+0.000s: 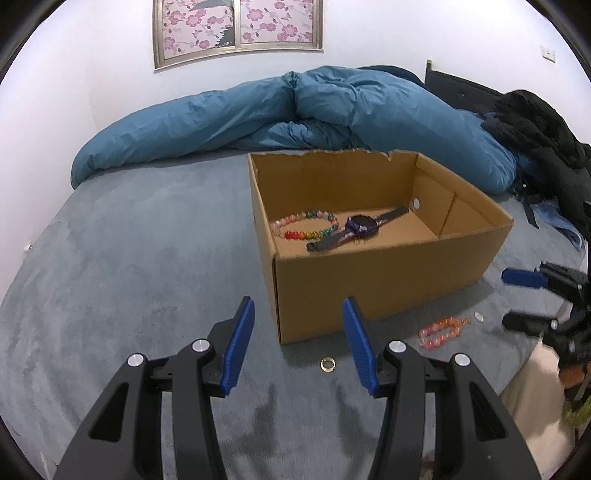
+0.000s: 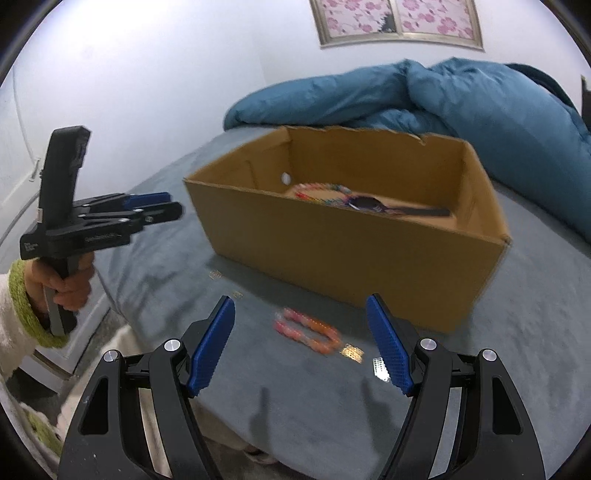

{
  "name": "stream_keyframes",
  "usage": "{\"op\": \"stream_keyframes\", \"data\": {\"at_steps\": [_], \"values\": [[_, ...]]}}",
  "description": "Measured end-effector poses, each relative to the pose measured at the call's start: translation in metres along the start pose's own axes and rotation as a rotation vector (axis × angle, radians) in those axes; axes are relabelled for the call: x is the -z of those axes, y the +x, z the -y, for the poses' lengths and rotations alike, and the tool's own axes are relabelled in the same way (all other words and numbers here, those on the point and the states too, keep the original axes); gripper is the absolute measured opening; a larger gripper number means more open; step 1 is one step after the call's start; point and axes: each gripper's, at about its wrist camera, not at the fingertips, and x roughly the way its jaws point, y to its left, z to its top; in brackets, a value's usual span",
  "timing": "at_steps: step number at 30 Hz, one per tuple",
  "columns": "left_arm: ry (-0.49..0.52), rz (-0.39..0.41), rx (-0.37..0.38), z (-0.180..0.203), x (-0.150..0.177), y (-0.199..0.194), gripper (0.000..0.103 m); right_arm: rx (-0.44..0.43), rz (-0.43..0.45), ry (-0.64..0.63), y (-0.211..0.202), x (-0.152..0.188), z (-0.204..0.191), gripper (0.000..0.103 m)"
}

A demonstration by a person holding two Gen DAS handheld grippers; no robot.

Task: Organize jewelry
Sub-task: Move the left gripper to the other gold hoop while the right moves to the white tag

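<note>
- On grey bed cover [image 1: 129, 258]: open cardboard box [image 1: 369, 291], far rim torn and ragged.
- Inside box, on its floor: rainbow bead bracelet [image 1: 304, 225] lying flat, touching dark watch [image 1: 360, 227] beside it; watch strap ends spread toward right wall and near wall.
- From right wrist view, same bracelet and watch half hidden behind near box wall, blurred.
- Outside box, just beside its near wall: pink-orange bead bracelet [image 2: 306, 330] flat on cover, smeared by blur; bead count hard to make out.
- Near that bracelet: small gold glittery piece [image 2: 352, 352] and pale studded bit [image 2: 378, 365], too blurred to name.
- Further along box front: two more tiny gold specks [image 2: 215, 274], unidentifiable.
- Small gold ring [image 1: 327, 364] flat on cover, near box corner, between left gripper fingers in left wrist view.
- Left gripper [image 1: 299, 343]: jaws apart, nothing between pads, hovering above cover.
- Right gripper [image 2: 301, 339]: jaws wide apart, holding nothing, pink-orange bracelet lying below and between fingers, untouched.
- Hand [image 2: 68, 284] with green-cuffed cream sleeve gripping left gripper handle; rest of arm cut off at frame edge.
- Behind box: crumpled blue duvet [image 1: 295, 110], dark clothes [image 1: 535, 136] at right, partly cropped by lens rim.
- On wall: floral-covered window [image 1: 236, 29], top cut off.
</note>
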Motion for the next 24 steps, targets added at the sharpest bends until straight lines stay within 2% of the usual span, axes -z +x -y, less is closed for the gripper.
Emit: {"op": "stream_keyframes", "data": {"at_steps": [5, 12, 17, 21, 24], "values": [[0.028, -0.032, 0.044, 0.004, 0.016, 0.011, 0.048, 0.029, -0.056, 0.007, 0.001, 0.014, 0.017, 0.07], [0.15, -0.06, 0.097, 0.02, 0.036, 0.028, 0.048, 0.024, -0.083, -0.005, 0.004, 0.021, 0.017, 0.07], [0.209, -0.09, 0.129, 0.024, 0.043, 0.046, 0.041, 0.016, -0.086, -0.016, 0.006, 0.022, 0.016, 0.068], [0.215, -0.126, 0.14, 0.02, 0.047, 0.063, 0.033, 0.017, -0.105, -0.016, 0.009, 0.026, 0.019, 0.063], [0.201, -0.136, 0.162, 0.016, 0.048, 0.071, 0.03, 0.022, -0.12, -0.016, 0.011, 0.029, 0.022, 0.061]]}}
